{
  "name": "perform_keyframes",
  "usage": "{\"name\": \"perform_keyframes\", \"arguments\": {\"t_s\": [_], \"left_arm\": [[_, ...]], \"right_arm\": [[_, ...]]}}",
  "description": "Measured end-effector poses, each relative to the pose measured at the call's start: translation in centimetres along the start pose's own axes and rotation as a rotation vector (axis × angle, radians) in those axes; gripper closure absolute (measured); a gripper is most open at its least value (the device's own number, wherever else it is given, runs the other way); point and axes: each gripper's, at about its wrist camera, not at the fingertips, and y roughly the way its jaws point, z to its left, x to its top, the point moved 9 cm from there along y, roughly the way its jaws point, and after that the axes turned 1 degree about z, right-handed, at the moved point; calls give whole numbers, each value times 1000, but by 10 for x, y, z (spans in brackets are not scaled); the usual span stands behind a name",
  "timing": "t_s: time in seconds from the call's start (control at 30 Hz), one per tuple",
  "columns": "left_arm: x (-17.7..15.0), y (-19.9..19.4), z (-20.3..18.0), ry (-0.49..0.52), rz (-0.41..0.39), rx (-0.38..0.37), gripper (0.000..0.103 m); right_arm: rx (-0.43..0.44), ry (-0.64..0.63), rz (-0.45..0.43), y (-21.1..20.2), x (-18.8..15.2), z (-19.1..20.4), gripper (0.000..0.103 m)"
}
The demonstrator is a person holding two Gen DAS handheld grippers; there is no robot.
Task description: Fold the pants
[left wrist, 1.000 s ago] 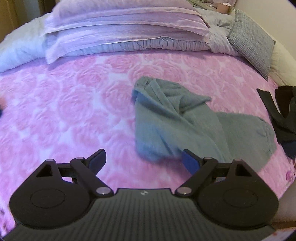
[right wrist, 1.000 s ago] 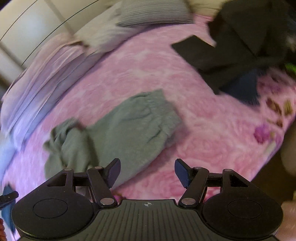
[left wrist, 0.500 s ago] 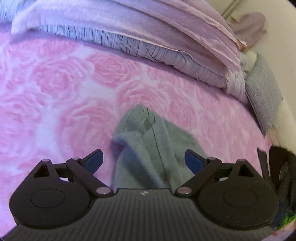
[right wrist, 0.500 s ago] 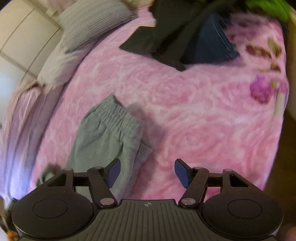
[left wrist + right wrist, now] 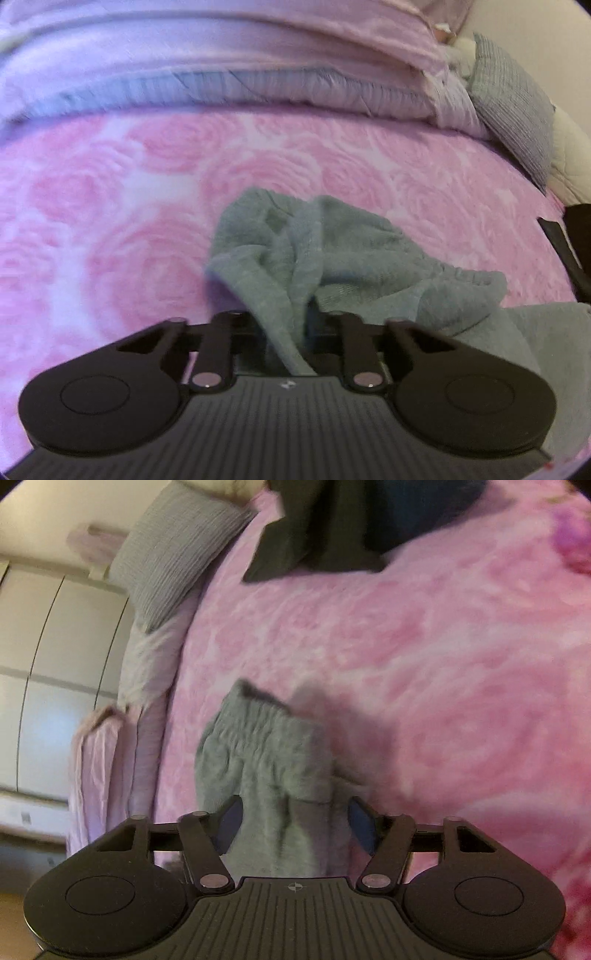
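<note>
Grey-green sweatpants (image 5: 332,254) lie crumpled on a pink rose-patterned bedspread (image 5: 110,206). In the left wrist view, my left gripper (image 5: 284,328) is shut on a bunched leg end of the pants, and the cloth runs down between its fingers. In the right wrist view, the elastic waistband end of the pants (image 5: 266,746) lies between the fingers of my right gripper (image 5: 293,823), which stands open around the cloth with its blue pads (image 5: 229,823) apart from it.
Folded lilac bedding (image 5: 221,66) and a grey striped pillow (image 5: 513,107) line the far side of the bed. Dark clothes (image 5: 332,524) are piled on the bedspread beyond the waistband. White wardrobe doors (image 5: 55,664) stand past the bed's edge.
My left gripper came down onto the leg end and shut on it. My right gripper moved in over the waistband, still open.
</note>
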Motion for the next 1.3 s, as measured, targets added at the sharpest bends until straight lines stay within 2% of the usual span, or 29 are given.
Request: {"name": "perform_keyframes", "arguments": {"t_s": [0.03,0.07,0.17,0.27,0.33,0.4,0.47,0.57,0.6,0.63,0.67,0.73,0.77,0.83,0.87,1.03,1.23,1.3], "left_arm": [[-1,-12,3,3,-25,25,92],[-3,-27,9,-11,-57,46,92],[-18,-92,36,-116,-148,106,92],[-46,-161,73,-217,-203,226,92],[-80,-210,107,-314,-208,329,92],[-115,-242,132,-351,-182,414,91],[-155,-253,153,-420,-96,451,78],[-197,-255,174,-607,3,429,72],[-203,-256,174,-628,3,420,72],[-205,-261,173,-620,-14,427,66],[-203,-266,172,-607,-31,431,52],[-198,-275,171,-613,-69,401,32],[-195,-280,175,-642,-92,378,30],[-191,-288,187,-713,-129,342,32],[-189,-289,190,-744,-139,330,37],[-192,-301,216,-904,-163,282,45],[-213,-282,234,-1022,-104,267,48],[-217,-273,240,-1032,-80,275,61]], "right_arm": [[-51,-57,5,1,-1,4,97],[-70,-110,4,0,-1,10,98],[-38,-213,-8,-17,-2,35,98],[10,-288,10,-38,-4,61,99],[45,-333,37,-51,-8,82,99],[70,-358,63,-59,-12,96,99],[55,-402,97,-52,-14,105,99],[-7,-444,141,-39,-22,97,99],[-29,-432,146,-34,-22,92,99],[-36,-418,149,-32,-21,87,99],[-35,-405,151,-30,-20,85,98],[-40,-409,161,-27,-20,84,98],[-43,-415,167,-26,-17,82,98],[-52,-418,174,-25,-16,81,98],[-53,-417,177,-26,-15,80,98],[-76,-434,185,-22,-14,82,98],[-90,-426,188,-17,-13,79,98],[-96,-428,188,-16,-13,78,98]]}}
